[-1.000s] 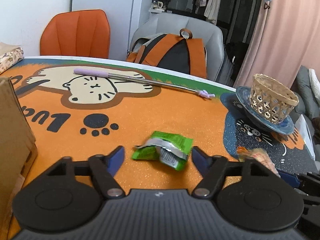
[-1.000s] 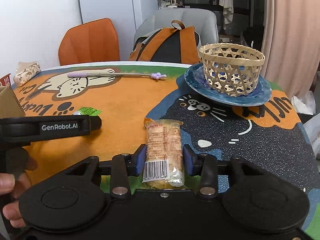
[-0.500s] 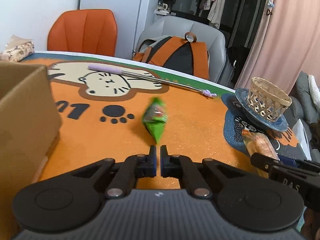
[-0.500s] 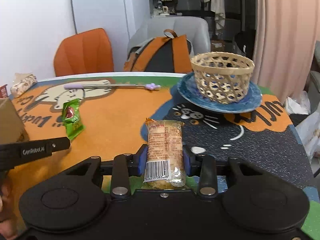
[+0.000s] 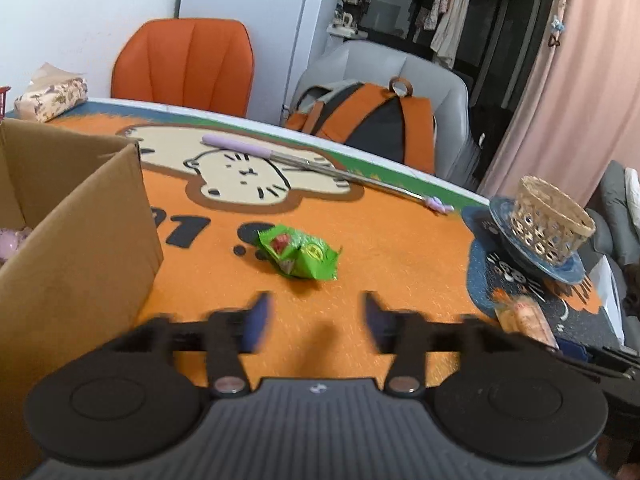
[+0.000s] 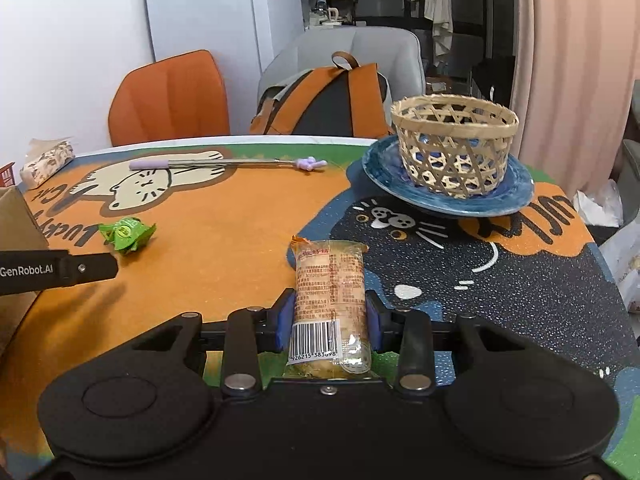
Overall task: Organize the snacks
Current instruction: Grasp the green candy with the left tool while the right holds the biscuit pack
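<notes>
Right gripper (image 6: 328,316) clamped on the clear-wrapped cake snack (image 6: 330,304), blue pads pressing both long sides, barcode end toward the camera, low centre of the right wrist view. Left gripper (image 5: 312,320) standing wide with nothing between the pads (jaws just been opening, and blurred in the left wrist view); the green snack packet (image 5: 298,254) lying loose on the orange mat (image 5: 400,248) just ahead of them, centre of frame, out of the grip.

Progress, as a judgement: early to middling. One snack secured but not yet delivered, one dropped short. Woven basket (image 6: 454,144) on the blue plate (image 6: 516,196) in the upper right of the right wrist view apparently empty through the weave; cardboard box (image 5: 76,216) at the left edge of the left wrist view showing something pink inside, too little visible to name. Which of the two is meant for which snack cannot be told. Left to do: re-grasp the green packet, carry both to a container.

Room for moving: open mat between the held snack and the plate, nothing in the way. Box wall close on the left of the left gripper, so little sideways margin there. Purple-handled telescopic stick (image 5: 320,166) lying well beyond the packet, near the far table edge. Plate close to the right-hand table edge.
</notes>
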The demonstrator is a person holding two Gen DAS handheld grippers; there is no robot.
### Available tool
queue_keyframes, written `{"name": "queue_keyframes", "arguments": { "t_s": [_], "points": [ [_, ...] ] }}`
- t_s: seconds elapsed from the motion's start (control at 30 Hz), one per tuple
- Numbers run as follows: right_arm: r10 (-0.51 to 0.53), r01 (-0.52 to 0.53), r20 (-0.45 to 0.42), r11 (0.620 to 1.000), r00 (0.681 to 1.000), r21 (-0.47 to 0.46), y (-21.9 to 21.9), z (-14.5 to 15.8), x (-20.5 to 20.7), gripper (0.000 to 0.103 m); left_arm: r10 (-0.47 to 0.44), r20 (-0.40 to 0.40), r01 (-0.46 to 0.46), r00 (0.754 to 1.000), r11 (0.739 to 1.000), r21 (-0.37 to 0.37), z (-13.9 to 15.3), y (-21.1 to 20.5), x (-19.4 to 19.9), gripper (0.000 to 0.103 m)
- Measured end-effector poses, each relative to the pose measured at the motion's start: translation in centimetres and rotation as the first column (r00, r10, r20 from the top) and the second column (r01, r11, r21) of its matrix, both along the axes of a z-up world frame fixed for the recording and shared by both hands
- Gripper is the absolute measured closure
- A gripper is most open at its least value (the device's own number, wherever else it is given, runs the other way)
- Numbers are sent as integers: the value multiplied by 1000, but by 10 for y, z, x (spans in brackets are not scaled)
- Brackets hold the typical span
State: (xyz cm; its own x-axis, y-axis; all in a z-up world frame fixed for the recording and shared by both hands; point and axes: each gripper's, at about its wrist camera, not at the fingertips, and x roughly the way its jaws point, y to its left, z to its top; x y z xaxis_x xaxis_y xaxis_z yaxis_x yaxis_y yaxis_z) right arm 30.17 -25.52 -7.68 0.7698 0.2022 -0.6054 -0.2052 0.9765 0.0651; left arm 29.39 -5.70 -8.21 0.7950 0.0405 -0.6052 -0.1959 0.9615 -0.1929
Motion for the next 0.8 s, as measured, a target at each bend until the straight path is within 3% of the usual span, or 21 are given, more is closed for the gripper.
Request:
{"name": "queue_keyframes", "arguments": {
  "t_s": [0.67,0.8],
  "points": [
    [-19,19,-14,1000,1000,16,-7,-1,6,66,25,-11,-24,1000,990,140,-14,-1,56,33],
    [-52,53,-11,998,999,18,-10,-1,7,66,28,-9,-26,1000,990,141,-18,0,56,47]
  ]
}}
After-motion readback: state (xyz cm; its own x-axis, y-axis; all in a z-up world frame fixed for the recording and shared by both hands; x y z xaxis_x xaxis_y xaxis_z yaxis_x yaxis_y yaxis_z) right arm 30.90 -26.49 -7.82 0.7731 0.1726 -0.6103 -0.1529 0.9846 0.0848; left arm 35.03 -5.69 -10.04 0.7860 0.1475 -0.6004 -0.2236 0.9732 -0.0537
